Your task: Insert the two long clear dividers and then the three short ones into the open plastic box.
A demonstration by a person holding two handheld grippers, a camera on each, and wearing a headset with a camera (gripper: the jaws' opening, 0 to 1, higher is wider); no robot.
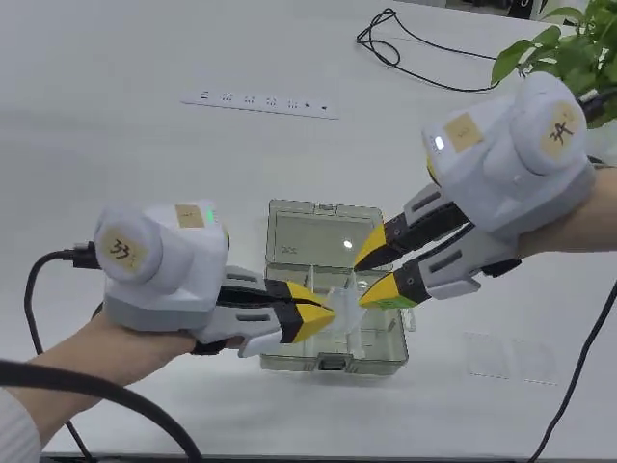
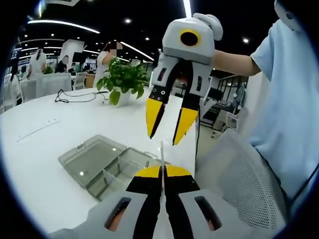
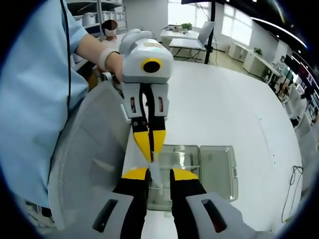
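Observation:
The open clear plastic box (image 1: pixel 390 359) lies near the table's front edge, its lid (image 1: pixel 318 231) folded flat behind it. My left gripper (image 1: pixel 323 313) is shut on a clear divider (image 1: pixel 344 311) and holds it just above the box. In the left gripper view the divider (image 2: pixel 162 152) shows edge-on, rising from the shut jaws (image 2: pixel 162 172). My right gripper (image 1: pixel 373 277) faces it from the right, open, its tips close to the divider. The right gripper view has the divider (image 3: pixel 156 174) between my open right gripper (image 3: pixel 159 174) fingers, with the left gripper (image 3: pixel 149 149) clamped on it from above.
More clear dividers (image 1: pixel 508 357) lie flat on the table right of the box. A white power strip (image 1: pixel 260 101) lies farther back, a black cable (image 1: pixel 415 48) and a potted plant (image 1: pixel 569 39) at the far right. A mesh chair (image 3: pixel 94 159) stands beside the table.

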